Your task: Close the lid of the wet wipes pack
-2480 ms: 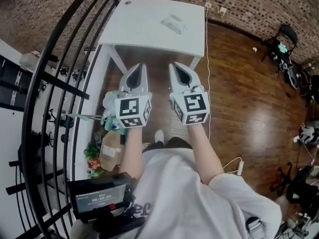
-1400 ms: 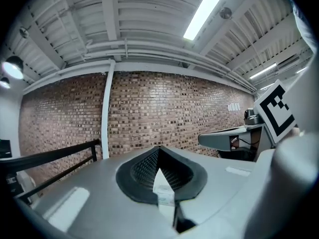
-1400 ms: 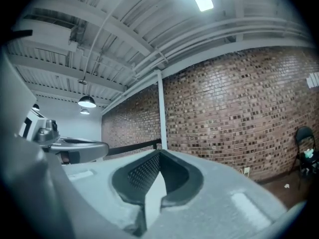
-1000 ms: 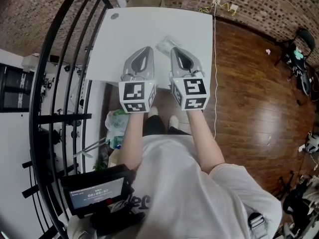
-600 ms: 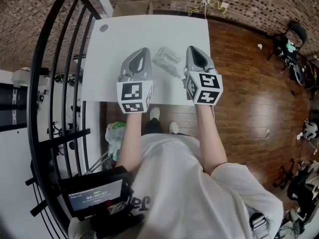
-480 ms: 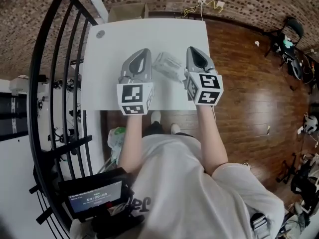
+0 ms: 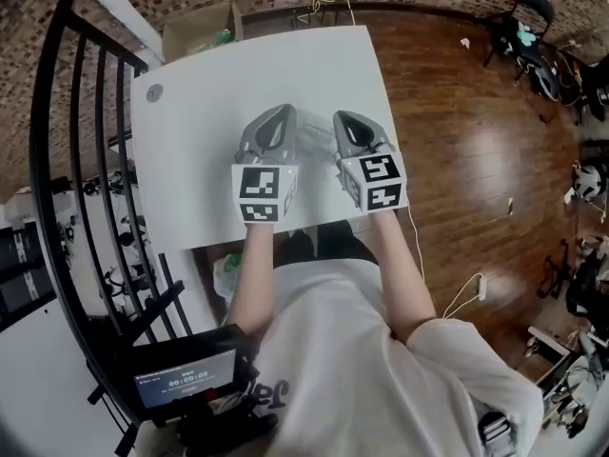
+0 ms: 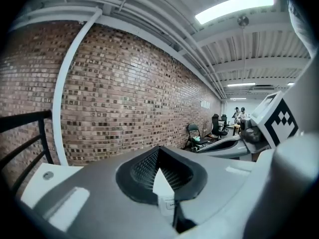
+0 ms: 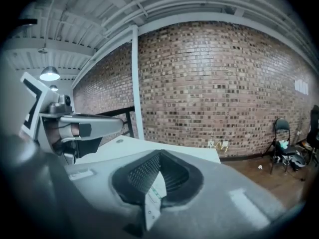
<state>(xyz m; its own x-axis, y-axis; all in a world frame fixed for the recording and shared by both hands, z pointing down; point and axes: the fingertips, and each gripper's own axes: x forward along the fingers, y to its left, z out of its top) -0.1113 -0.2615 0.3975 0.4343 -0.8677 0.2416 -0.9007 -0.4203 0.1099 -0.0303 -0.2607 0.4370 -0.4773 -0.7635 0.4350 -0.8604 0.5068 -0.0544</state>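
The wet wipes pack (image 7: pixel 313 141) lies on the white table (image 7: pixel 209 103), mostly hidden between my two grippers; its lid cannot be made out. My left gripper (image 7: pixel 280 112) hovers just left of the pack, and its jaws meet. Close on the pack's right, my right gripper (image 7: pixel 340 118) is also shut with nothing in it. In the left gripper view the left gripper (image 8: pixel 159 156) shows a white printed sliver through the slit between its jaws. The right gripper (image 9: pixel 158 158) shows the same in its own view.
A black railing (image 7: pixel 67 141) runs along the table's left side. A cardboard box (image 7: pixel 198 30) stands past the far edge, and a small round disc (image 7: pixel 152 92) sits at the table's far left. Wooden floor (image 7: pixel 457 112) lies to the right.
The person has stepped up to the table. Both grippers moved from in front of it to above it, and the right gripper has drawn in close beside the pack.
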